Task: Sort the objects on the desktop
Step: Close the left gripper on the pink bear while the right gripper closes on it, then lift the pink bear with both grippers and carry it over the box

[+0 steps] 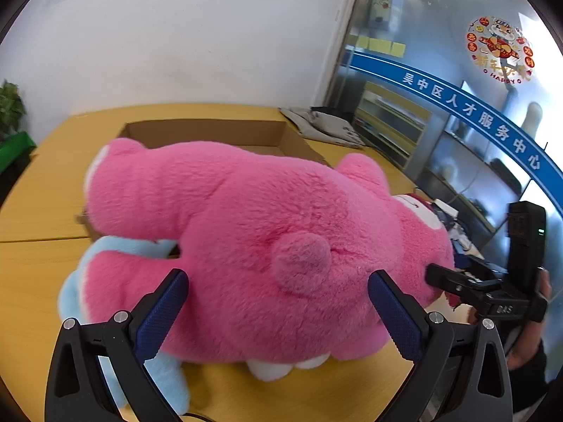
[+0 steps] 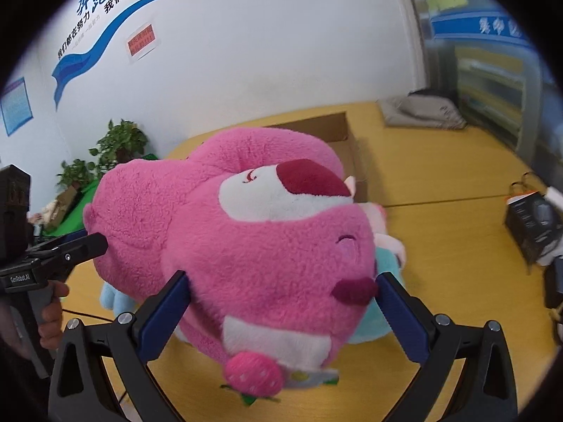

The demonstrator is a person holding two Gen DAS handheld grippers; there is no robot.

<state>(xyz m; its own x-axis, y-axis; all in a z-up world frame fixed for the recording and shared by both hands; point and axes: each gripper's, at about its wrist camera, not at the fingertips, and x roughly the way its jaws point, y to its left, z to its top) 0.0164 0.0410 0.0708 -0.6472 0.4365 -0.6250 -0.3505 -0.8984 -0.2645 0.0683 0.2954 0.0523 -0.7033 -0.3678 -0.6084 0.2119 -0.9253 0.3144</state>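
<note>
Plush fills both views: the big pink fleece bear toy (image 1: 253, 239) sits between your two claws, its rump and round tail toward the left claw (image 1: 278, 313) and its white muzzle and dark red nose toward the right claw (image 2: 281, 313). Its long axis runs from one claw to the other, roughly along the front wall of the open brown cardboard box (image 1: 218, 133) just beyond it.

Both claws stand wide apart, each straddling an end of the bear. The blue ribbed pads (image 1: 162, 313) of the left one touch or nearly touch the fur at the hindquarters; on the right, the pads (image 2: 401, 316) press in at the sides of the head. I cannot tell whether either squeeze is firm enough to carry it, but an end-to-end hold suits so bulky and soft a toy, since one claw alone would let it sag.

Under the bear lies a pale blue plush toy (image 1: 116, 246), resting on the yellow wooden counter (image 1: 38, 218). Whether the bear is clear of it or lying on it is unclear. The box behind looks the likely destination. A folded grey cloth (image 2: 422, 112) lies farther back.
</note>
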